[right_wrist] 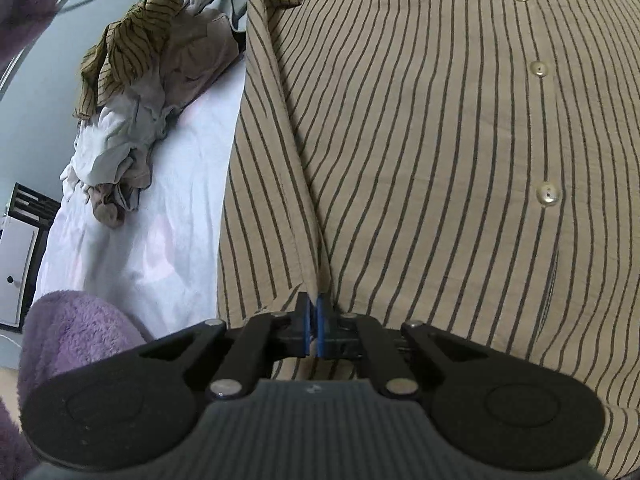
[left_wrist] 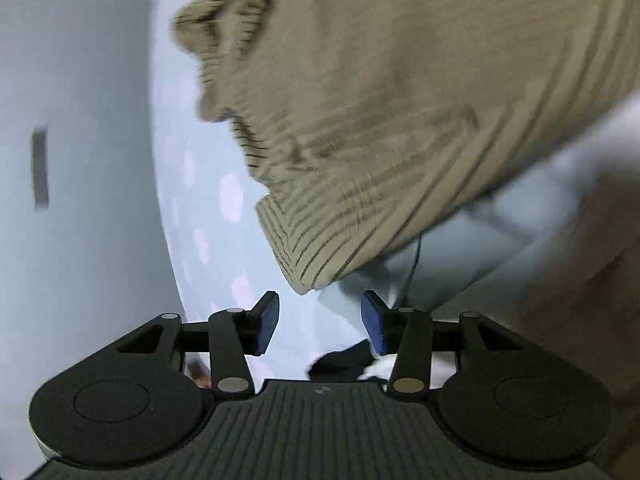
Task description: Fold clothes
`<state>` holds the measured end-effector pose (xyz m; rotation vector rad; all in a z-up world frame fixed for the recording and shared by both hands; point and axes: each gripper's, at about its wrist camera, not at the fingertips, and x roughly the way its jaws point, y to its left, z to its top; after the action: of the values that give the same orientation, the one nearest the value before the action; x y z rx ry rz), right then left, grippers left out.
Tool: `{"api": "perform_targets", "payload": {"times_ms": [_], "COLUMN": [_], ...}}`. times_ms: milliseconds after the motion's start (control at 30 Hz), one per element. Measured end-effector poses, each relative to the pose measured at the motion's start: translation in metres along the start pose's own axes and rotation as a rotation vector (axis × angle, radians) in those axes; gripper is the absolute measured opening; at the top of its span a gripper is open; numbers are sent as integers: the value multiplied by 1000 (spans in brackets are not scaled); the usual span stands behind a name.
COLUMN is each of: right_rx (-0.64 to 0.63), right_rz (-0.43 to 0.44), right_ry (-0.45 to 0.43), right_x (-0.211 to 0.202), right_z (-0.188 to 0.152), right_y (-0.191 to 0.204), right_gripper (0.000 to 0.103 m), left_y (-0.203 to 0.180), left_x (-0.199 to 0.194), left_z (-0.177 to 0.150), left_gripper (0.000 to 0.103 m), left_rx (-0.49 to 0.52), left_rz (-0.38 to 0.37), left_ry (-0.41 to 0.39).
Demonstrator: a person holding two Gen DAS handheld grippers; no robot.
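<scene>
- Left tongs (left_wrist: 320, 322): blue pads spread apart, nothing between them and nothing touched. A corner of the striped shirt (left_wrist: 400, 120) hangs just ahead of and above the gap, clear of both pads. View blurred.
- Striped shirt, left wrist view: tan cloth with thin dark stripes, bunched and folded over itself, filling the upper right of the view; a rolled edge shows at its upper left. Behind it, a pale bed sheet (left_wrist: 224, 208) with faint pink dots.
- Purple fleece sleeve (right_wrist: 76, 328): the person's, at the lower left edge of the right wrist view.
- Heap of clothes (right_wrist: 140, 92): unfolded garments in a pile on the bed sheet, well apart from the shirt: one tan with dark stripes, others pale blue, white and beige.
- Right tongs (right_wrist: 314, 330): blue pads pressed together, pinching a raised crease of the striped shirt near its lower edge.
- Striped shirt, right wrist view: spread flat on the bed, front up, covering the middle and right of the view. A long fold runs from the tongs towards the top. The button placket (right_wrist: 540, 128) runs down the right side, with three pale buttons showing. Left edge lies straight against the bare sheet.
</scene>
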<state>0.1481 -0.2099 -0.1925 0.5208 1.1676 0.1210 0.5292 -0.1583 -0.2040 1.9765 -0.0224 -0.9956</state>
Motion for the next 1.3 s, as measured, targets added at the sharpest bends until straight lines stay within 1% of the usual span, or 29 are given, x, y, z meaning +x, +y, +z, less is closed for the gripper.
{"api": "perform_targets", "payload": {"times_ms": [67, 133, 267, 300, 367, 400, 433, 567, 633, 700, 767, 800, 833, 867, 933, 967, 1000, 1033, 1067, 1133, 1300], "right_rx": [-6, -13, -27, -31, -25, -22, -19, -39, -55, -62, -61, -59, -57, -55, -47, -43, -40, -41, -43, -43, -51], "right_rz": [3, 7, 13, 14, 15, 15, 16, 30, 40, 50, 59, 64, 68, 72, 81, 86, 90, 93, 96, 104, 125], "right_ry": [-4, -10, -24, -24, -18, -18, -18, -40, -55, -65, -67, -68, -69, -69, -68, -67, -64, -62, -59, -55, -39], "right_x": [0, 0, 2, 3, 7, 8, 8, 0, -5, -8, -8, -8, -8, -7, -6, -6, -5, -4, -3, -2, -1], "right_z": [2, 5, 9, 9, 9, 8, 7, 4, 3, 2, 0, -1, -2, -2, -3, -3, -2, -2, -2, -2, 0], "right_y": [0, 1, 1, 1, 0, -1, -1, 1, 3, 4, 3, 2, 1, 0, -3, -4, -5, -6, -6, -7, -7], "right_gripper": [8, 11, 17, 17, 15, 9, 6, 5, 5, 5, 5, 5, 5, 5, 5, 5, 5, 5, 5, 5, 5], "left_y": [-4, -6, -7, -7, -7, -7, -8, -4, 3, 10, 12, 11, 11, 11, 10, 10, 7, 4, 1, -4, -2], "left_x": [15, 25, 38, 37, 35, 34, 33, 25, 20, 17, 17, 19, 22, 24, 27, 30, 33, 36, 39, 45, 58], "left_z": [2, 3, 7, 8, 10, 10, 10, 10, 14, 18, 18, 15, 12, 10, 5, 3, 2, 1, 0, -1, 6], "left_gripper": [43, 43, 43, 41, 24, 21, 17, 6, 4, 4, 6, 9, 15, 19, 22, 26, 29, 37, 40, 40, 40], "left_rx": [98, 148, 213, 225, 248, 257, 267, 284, 284, 280, 309, 333, 357, 352, 337, 333, 348, 364, 381, 404, 374], "left_rz": [8, 15, -5, -15, -37, -47, -57, -67, -60, -53, -36, -41, -47, -40, -25, -18, -21, -25, -28, -22, 17], "left_ry": [-1, -9, -9, -7, -5, -4, -4, 4, 2, 1, 2, 23, 45, 51, 62, 62, 62, 63, 64, 60, 21]}}
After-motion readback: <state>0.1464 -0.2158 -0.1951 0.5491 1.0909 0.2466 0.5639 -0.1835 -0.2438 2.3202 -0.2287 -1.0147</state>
